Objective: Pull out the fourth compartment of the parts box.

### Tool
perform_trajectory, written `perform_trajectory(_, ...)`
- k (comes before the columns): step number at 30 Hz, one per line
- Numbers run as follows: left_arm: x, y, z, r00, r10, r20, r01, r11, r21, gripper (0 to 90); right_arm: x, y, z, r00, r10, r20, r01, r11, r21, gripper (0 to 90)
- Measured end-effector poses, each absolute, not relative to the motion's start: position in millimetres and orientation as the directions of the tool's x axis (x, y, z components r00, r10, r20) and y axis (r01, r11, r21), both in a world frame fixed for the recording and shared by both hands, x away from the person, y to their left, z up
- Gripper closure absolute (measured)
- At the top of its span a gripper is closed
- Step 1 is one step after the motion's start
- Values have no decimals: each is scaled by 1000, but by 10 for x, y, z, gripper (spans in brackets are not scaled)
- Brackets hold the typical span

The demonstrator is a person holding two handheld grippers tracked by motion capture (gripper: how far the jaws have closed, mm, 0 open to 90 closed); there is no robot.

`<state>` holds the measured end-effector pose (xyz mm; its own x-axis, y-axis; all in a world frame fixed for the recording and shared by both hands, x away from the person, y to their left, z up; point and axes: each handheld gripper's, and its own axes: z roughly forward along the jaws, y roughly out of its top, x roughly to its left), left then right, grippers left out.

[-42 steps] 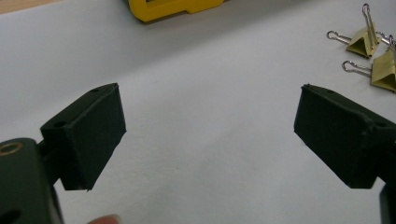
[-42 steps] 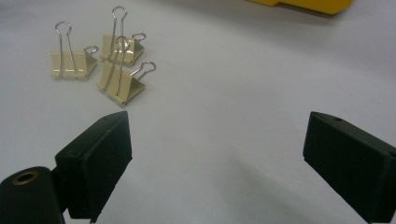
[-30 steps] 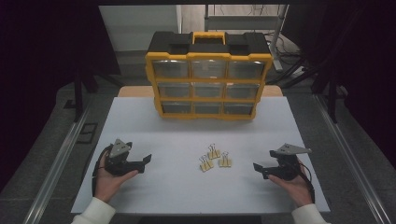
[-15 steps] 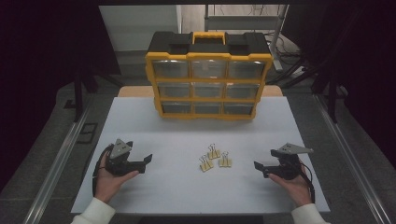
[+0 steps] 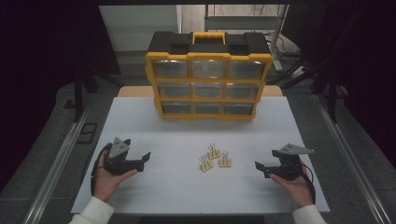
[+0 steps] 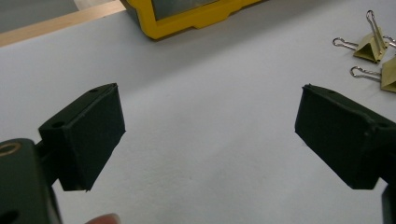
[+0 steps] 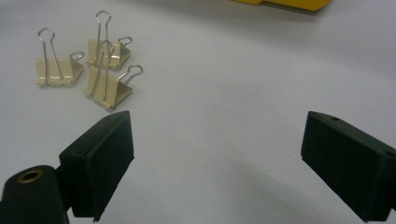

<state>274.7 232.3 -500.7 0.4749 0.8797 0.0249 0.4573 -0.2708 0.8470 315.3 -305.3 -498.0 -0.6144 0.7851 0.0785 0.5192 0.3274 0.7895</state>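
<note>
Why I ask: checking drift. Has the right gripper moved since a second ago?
Barely: the right gripper edged slightly away from the binder clips.

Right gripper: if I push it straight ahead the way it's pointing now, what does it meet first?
Probably the binder clips. In the high view the right gripper, jaws open, points left across the white mat toward them. In the right gripper view they lie left of centre, so it might only graze the nearest clip.
</note>
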Motion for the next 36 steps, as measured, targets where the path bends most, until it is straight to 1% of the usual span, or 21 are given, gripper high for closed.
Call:
perform_trajectory(4, 2745, 2328, -5007, 473, 880, 42, 443, -279, 852, 96, 3157, -3051, -4984, -614, 786, 76, 521, 331, 787, 98)
perform_trajectory(10, 2722, 2314, -4990, 472, 876, 95, 397, -308, 865, 120, 3159, -3055, -4988, -613, 787, 74, 522, 333, 785, 98)
perform_trajectory(19, 2704, 2305, -4979, 456, 876, 158, 346, -339, 875, 124, 3159, -3056, -4986, -613, 786, 73, 521, 334, 786, 98)
perform_trajectory(23, 2697, 2299, -4990, 449, 868, 212, 316, -376, 871, 130, 3160, -3055, -4986, -614, 786, 71, 522, 336, 784, 99)
perform_trajectory(28, 2679, 2297, -4993, 448, 850, 278, 268, -424, 865, 114, 3160, -3055, -4986, -613, 787, 70, 522, 337, 783, 99)
perform_trajectory(36, 2658, 2262, -4998, 446, 826, 346, 221, -476, 851, 106, 3160, -3056, -4985, -612, 787, 69, 522, 338, 783, 99)
